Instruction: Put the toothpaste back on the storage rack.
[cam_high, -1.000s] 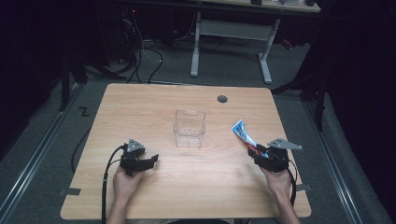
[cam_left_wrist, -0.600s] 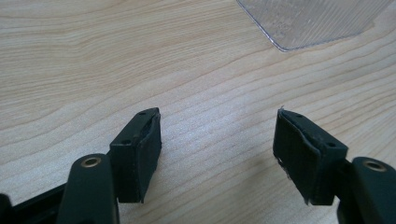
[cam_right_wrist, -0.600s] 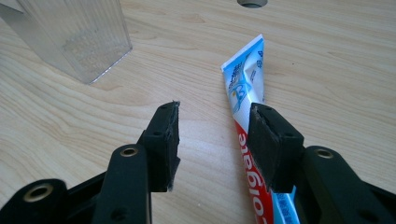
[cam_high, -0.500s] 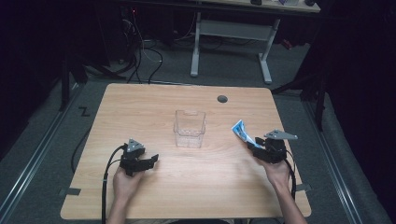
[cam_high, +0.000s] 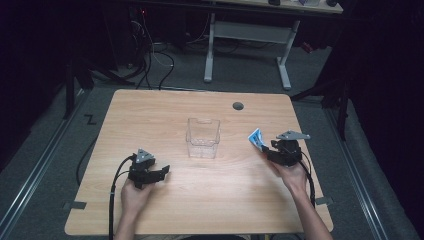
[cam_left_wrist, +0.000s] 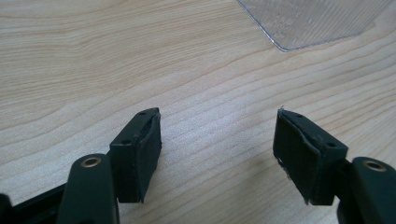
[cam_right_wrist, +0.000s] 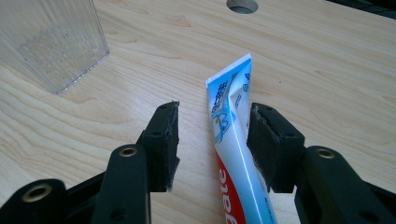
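Looking along our right gripper (cam_right_wrist: 212, 140), we are seeing its fingers (cam_right_wrist: 161, 140) standing spread, with the flat white, blue and red toothpaste tube (cam_right_wrist: 231, 135) lying between them on the pale wooden worktop (cam_right_wrist: 327, 70). The tube is lying close against the inner face of the right-hand finger, while a clear gap is showing between it and the left-hand finger, so the pads are not pinching it. Its crimped blue-and-white end is pointing out past the fingertips, toward the round cable hole (cam_right_wrist: 243, 4) in the worktop. The clear ribbed plastic box (cam_right_wrist: 51, 42) is standing well off to the left of these fingers.

In the high view, our right gripper (cam_high: 270, 150) is sitting with the tube (cam_high: 256, 138) sticking out ahead of it.

Our left gripper (cam_left_wrist: 217, 149) is holding its fingers (cam_left_wrist: 140, 149) wide apart over bare wood, with nothing between them; a corner of the clear box (cam_left_wrist: 308, 23) is showing beyond and to the right of the fingertips. From above, this gripper (cam_high: 162, 172) is resting near the worktop's front edge.
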